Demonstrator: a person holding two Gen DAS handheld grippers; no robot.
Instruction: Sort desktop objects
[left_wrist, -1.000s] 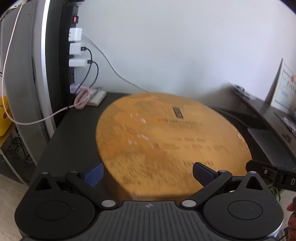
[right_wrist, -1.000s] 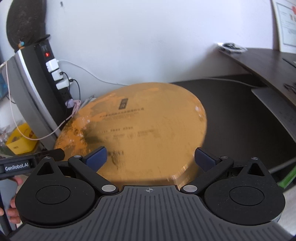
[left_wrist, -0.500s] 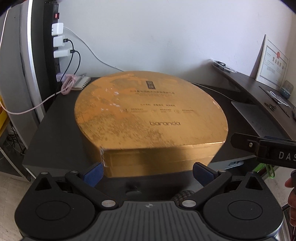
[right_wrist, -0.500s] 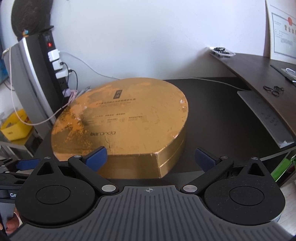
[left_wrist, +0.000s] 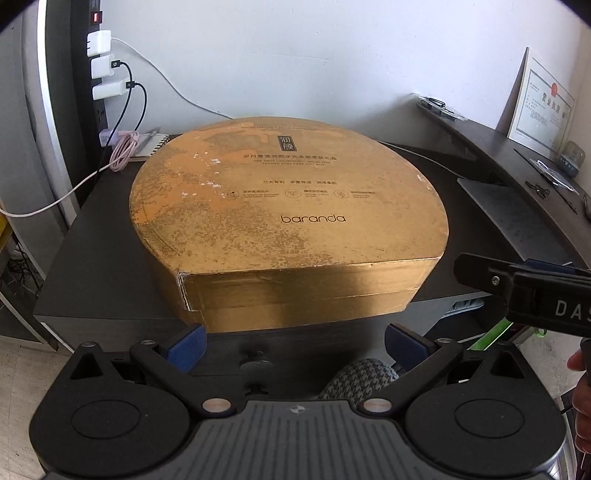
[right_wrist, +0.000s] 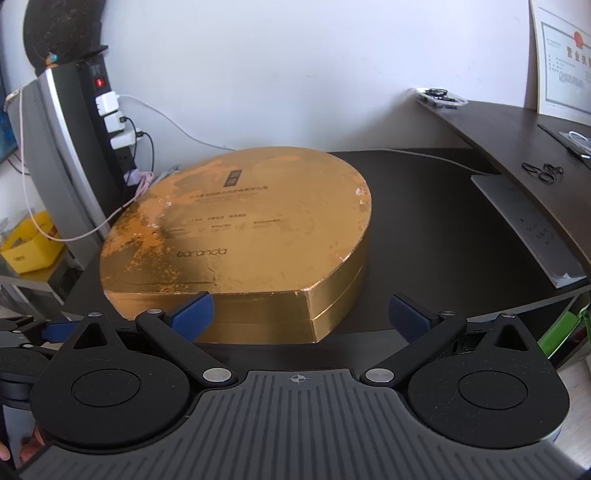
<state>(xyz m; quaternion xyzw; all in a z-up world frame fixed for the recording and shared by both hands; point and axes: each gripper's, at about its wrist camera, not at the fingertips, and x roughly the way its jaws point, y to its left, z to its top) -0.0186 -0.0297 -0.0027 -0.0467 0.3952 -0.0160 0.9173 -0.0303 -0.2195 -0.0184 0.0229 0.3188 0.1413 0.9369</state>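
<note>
Box (left_wrist: 288, 221) of gold sits on the desk (right_wrist: 424, 221); my left gripper (left_wrist: 293, 341) and right gripper (right_wrist: 301, 310) hang spread before it, empty.

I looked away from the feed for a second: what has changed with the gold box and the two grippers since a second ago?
Both grippers pulled back toward the desk's front edge: the gold box filled both views a second ago, and now its front wall shows. The left gripper and right gripper were open and empty throughout; nothing was gripped or released. The box stays closed on the dark desk, with the pink cable and notebook still behind it.
</note>
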